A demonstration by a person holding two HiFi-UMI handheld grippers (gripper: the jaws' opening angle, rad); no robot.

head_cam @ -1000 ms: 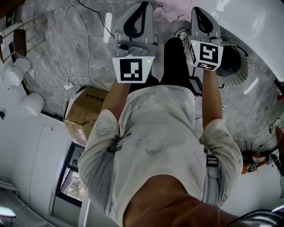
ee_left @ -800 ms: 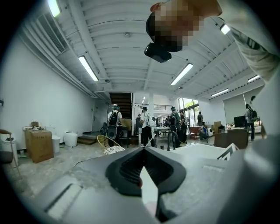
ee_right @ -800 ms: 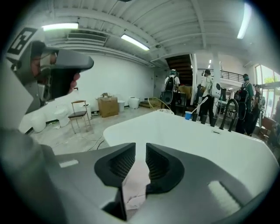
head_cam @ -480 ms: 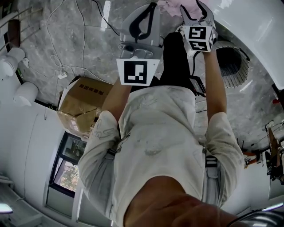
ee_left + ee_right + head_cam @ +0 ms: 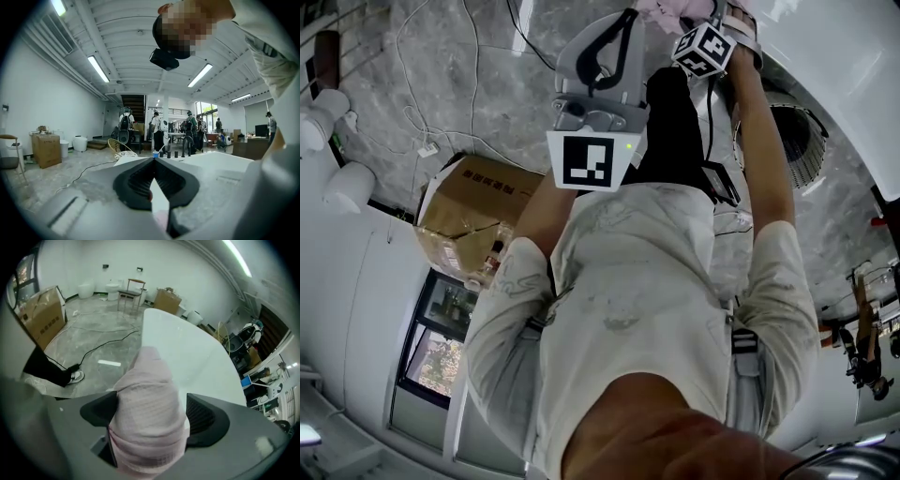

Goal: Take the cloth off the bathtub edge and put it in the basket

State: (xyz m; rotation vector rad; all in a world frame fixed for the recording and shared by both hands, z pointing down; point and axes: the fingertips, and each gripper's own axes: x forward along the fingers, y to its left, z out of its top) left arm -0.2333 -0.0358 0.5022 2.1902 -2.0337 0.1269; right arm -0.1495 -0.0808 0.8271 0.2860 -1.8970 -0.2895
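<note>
The cloth (image 5: 146, 399) is showing as a pale pink, waffle-textured piece, bunched into a soft rounded mound. It is lying draped over the rim of the white bathtub (image 5: 187, 348), at the near end of that rim in the right gripper view. In the head view its pink folds are peeking in at the top edge, just above the right gripper's marker cube (image 5: 703, 49).

The basket (image 5: 792, 141), round with dark mesh walls, is standing on the grey marbled floor (image 5: 478, 56) beside the bathtub's outer wall, just to the right of the person's right forearm and apart from the cloth. A cardboard box (image 5: 469, 216) is sitting on the floor at the person's left, and thin cables (image 5: 441, 112) are trailing across the floor near it. In the right gripper view a wooden chair (image 5: 132, 290) is standing by the far wall, and the person's shoe (image 5: 75, 377) is resting on the floor beside the tub.

The right gripper (image 5: 152, 416) is reaching over the bathtub rim with its jaws opening to their widest. The cloth is sitting between them and filling most of the gap, brushing the left pad while the right pad is standing clear of it. The left gripper (image 5: 152, 161) is being held up in front of the torso, its jaws meeting tip to tip and holding nothing.
</note>
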